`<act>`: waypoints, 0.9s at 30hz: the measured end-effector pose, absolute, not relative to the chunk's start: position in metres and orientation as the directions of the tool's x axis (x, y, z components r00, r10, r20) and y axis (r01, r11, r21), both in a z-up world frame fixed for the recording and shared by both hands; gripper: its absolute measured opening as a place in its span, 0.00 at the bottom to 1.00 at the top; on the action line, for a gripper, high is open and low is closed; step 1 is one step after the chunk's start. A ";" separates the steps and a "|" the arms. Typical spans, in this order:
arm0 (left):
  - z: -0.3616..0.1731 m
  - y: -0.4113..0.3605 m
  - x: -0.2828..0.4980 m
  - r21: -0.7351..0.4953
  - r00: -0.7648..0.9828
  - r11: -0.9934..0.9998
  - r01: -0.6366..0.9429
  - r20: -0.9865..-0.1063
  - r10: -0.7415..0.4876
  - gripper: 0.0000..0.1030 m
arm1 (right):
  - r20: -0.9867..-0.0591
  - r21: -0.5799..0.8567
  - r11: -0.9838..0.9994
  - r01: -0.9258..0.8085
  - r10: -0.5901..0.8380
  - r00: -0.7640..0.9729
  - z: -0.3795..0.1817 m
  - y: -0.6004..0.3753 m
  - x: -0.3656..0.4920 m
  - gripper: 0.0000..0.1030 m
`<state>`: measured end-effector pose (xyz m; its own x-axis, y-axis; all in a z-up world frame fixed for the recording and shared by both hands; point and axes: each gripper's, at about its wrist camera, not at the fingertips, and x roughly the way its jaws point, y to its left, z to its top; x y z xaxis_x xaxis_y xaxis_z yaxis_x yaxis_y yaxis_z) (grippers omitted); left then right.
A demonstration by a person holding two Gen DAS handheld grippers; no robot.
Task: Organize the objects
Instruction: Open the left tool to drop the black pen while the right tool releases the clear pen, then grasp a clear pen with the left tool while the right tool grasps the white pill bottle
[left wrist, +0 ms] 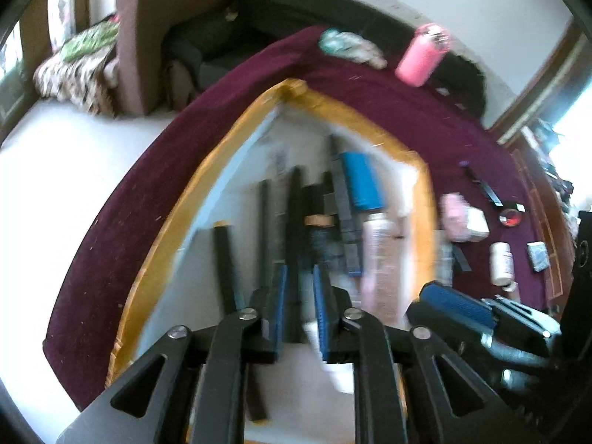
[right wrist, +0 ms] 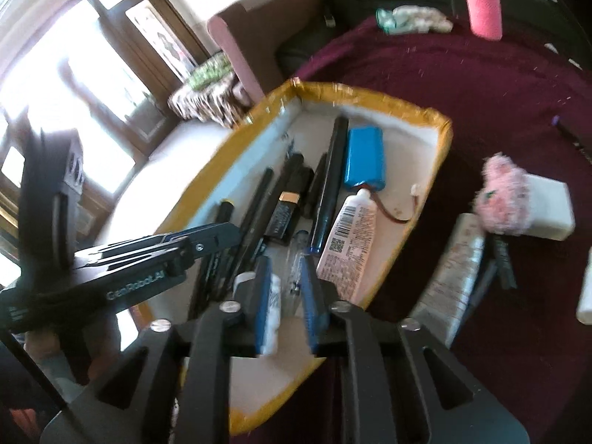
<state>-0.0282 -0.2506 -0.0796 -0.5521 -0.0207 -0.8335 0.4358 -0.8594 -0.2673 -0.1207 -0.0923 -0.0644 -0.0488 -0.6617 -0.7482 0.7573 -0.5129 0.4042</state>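
Note:
A white tray with a yellow taped rim [right wrist: 444, 125] [left wrist: 421, 199] lies on a maroon cloth. It holds several black pens [right wrist: 333, 170], a blue battery pack [right wrist: 364, 157] [left wrist: 360, 181], a white tube [right wrist: 349, 244] [left wrist: 377, 255], a black case with a gold band [right wrist: 286, 207] and a clear pen [right wrist: 296, 266]. My left gripper [left wrist: 300, 288] hovers over the pens, jaws slightly apart, gripping nothing. My right gripper [right wrist: 286, 288] hangs over the tray's near end, also slightly apart; the clear pen and a small white item [right wrist: 273, 307] lie below its gap. Each gripper shows in the other's view.
Outside the tray on the maroon cloth [right wrist: 499, 85] lie a pink fuzzy item [right wrist: 503, 192], a white box [right wrist: 551, 207], a pale tube [right wrist: 455, 270], a white bottle [left wrist: 501, 262] and a black strap. A pink bottle [right wrist: 483, 3] stands at the far edge. A sofa is behind.

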 end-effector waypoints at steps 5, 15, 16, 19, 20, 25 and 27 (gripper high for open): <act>-0.056 -0.195 -0.029 -0.313 -0.632 -0.897 0.312 -0.773 0.050 0.58 | -0.699 0.411 -0.512 0.754 -0.708 -0.100 -0.050 -0.035 -0.102 0.40; -0.075 -0.104 -0.052 -0.268 -0.547 -0.944 0.194 -0.828 0.123 0.58 | -0.710 0.435 -0.608 0.664 -0.685 -0.162 -0.072 0.078 -0.107 0.41; -0.076 -0.101 -0.053 -0.256 -0.543 -0.947 0.194 -0.832 0.114 0.58 | -0.712 0.438 -0.620 0.651 -0.681 -0.170 -0.074 0.085 -0.109 0.41; -0.083 -0.097 -0.060 -0.251 -0.533 -0.947 0.201 -0.839 0.109 0.58 | -0.711 0.447 -0.653 0.611 -0.674 -0.200 -0.076 0.102 -0.121 0.41; -0.085 -0.096 -0.063 -0.246 -0.529 -0.948 0.200 -0.842 0.107 0.57 | -0.713 0.448 -0.663 0.599 -0.670 -0.208 -0.077 0.105 -0.125 0.41; -0.089 -0.094 -0.079 -0.235 -0.532 -0.954 0.184 -0.840 0.104 0.57 | -0.709 0.450 -0.687 0.570 -0.663 -0.240 -0.076 0.113 -0.143 0.41; -0.090 -0.094 -0.086 -0.228 -0.529 -0.956 0.186 -0.843 0.098 0.57 | -0.713 0.448 -0.702 0.554 -0.654 -0.252 -0.076 0.114 -0.152 0.41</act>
<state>-0.0864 -0.0938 -0.0903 -0.5293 0.0980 -0.8428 0.1859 -0.9558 -0.2279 -0.1517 0.1139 -0.0763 -0.2520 -0.6542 -0.7131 0.5544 -0.7016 0.4477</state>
